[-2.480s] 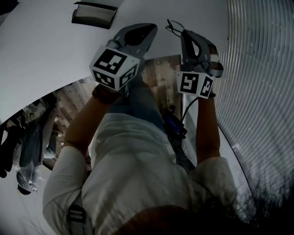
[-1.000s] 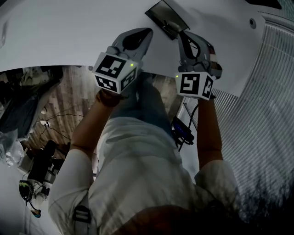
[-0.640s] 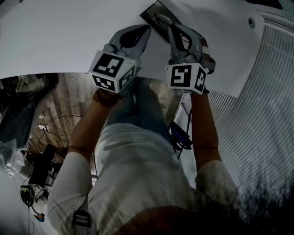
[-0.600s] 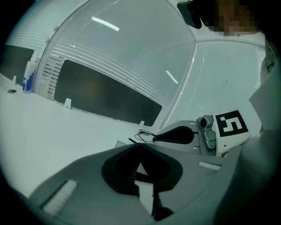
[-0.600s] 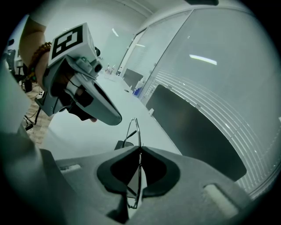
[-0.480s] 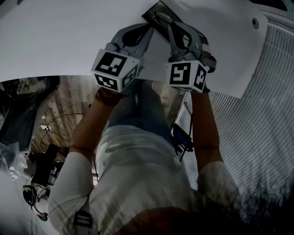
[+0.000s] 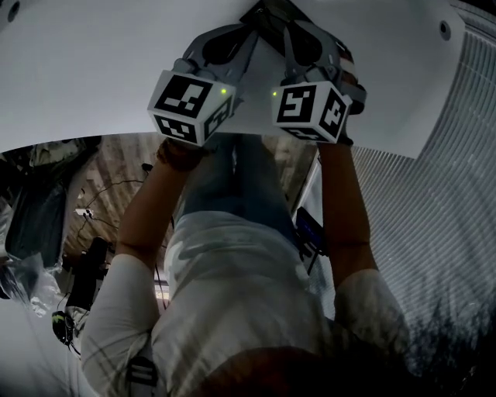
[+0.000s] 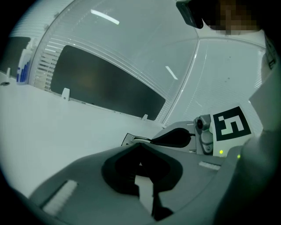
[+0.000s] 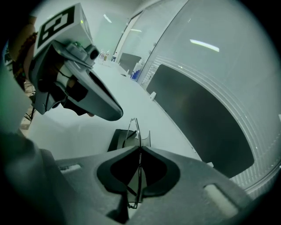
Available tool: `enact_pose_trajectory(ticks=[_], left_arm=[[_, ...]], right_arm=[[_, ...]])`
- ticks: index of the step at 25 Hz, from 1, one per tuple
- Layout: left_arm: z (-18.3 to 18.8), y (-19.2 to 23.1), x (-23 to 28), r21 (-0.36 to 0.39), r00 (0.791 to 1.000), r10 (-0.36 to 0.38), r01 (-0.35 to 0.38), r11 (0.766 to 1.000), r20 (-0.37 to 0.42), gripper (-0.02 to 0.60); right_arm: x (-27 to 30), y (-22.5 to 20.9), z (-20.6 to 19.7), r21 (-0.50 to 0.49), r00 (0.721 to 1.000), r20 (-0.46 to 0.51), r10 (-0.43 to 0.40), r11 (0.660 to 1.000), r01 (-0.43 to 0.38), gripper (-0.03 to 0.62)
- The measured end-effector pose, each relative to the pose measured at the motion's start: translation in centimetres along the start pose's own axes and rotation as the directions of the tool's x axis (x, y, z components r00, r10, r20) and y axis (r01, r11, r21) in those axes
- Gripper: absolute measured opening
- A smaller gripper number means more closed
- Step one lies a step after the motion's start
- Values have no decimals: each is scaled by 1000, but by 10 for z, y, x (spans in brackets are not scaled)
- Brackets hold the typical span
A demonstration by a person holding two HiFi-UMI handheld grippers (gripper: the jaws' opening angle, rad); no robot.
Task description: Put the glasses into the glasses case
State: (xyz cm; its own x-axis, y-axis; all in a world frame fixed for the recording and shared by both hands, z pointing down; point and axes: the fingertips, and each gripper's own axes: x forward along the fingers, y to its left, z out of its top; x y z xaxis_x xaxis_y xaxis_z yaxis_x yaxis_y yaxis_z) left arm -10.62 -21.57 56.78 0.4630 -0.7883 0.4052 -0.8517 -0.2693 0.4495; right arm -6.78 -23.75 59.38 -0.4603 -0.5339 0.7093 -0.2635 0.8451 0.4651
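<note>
The glasses [image 9: 139,135] are thin wire-framed; my right gripper [image 9: 139,149] is shut on them edge-on, and a rim sticks out past the tips. Just beyond and below them the dark glasses case [image 9: 117,139] lies open on the white table. In the head view the case [image 7: 267,15] sits at the top edge, with both grippers' tips beside it. My left gripper [image 8: 140,145] is shut with nothing in it and hovers close to the case [image 8: 129,139], left of the right gripper [image 8: 175,138]. The glasses are too fine to make out in the head view.
The white table [image 7: 93,70] ends at a near edge above the floor, where bags and cables [image 7: 77,256] lie. A ribbed wall panel [image 7: 434,194] stands at the right. A dark panel [image 8: 105,83] runs along the table's back, with bottles [image 8: 24,66] at its far end.
Both grippers have moved forward and down to the case, so their tips now flank it. The right gripper has carried the glasses over the case.
</note>
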Motion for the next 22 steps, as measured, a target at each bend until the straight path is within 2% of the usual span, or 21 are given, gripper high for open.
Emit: enact_pose_trajectory(ticks=[10, 22], left_arm=[[-7, 6, 8, -20, 1000, -14, 14, 1000, -5, 0], [-15, 15, 10, -33, 1000, -11, 10, 999, -14, 0]], right_arm=[[18, 7, -13, -27, 998, -60, -35, 999, 34, 17], [32, 10, -19, -65, 994, -88, -61, 996, 56, 18]])
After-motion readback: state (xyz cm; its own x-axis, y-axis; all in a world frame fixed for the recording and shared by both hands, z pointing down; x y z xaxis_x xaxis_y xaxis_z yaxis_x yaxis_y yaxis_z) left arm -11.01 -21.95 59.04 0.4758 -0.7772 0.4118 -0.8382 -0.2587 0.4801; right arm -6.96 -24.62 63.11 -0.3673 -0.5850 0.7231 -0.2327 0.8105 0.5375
